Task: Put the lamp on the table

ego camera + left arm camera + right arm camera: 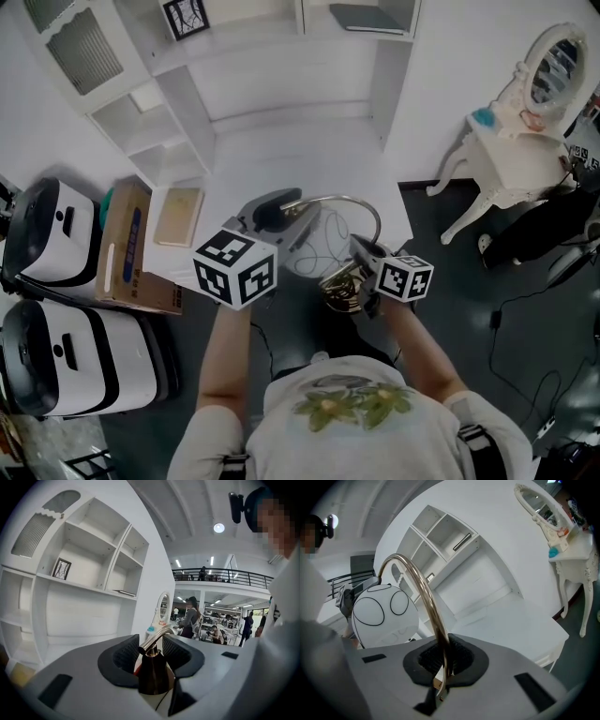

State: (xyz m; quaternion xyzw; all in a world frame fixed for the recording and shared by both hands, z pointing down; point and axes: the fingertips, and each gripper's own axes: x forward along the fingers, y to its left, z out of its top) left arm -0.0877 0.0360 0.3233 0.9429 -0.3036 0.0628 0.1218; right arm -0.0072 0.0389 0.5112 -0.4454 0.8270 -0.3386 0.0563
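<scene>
I hold the lamp in both grippers over the front edge of the white table [309, 155]. Its curved brass neck [361, 208] arcs between them, and the round brass base [339, 287] hangs by the right gripper [362, 251]. The left gripper [276, 206] is shut on the dark cap [152, 670] at the neck's end. In the right gripper view the right gripper [440, 660] is shut on the brass neck [423, 590], and the white globe shade [384, 616] with drawn circles shows at left. A thin cable [323, 242] trails on the tabletop.
White shelving [187, 103] rises behind the table, with a framed picture [186, 17] and a book [367, 17]. A tan notebook [178, 216] lies at the table's left. A cardboard box [127, 248] and two white cases [75, 356] stand left; a white vanity table [520, 155] stands right.
</scene>
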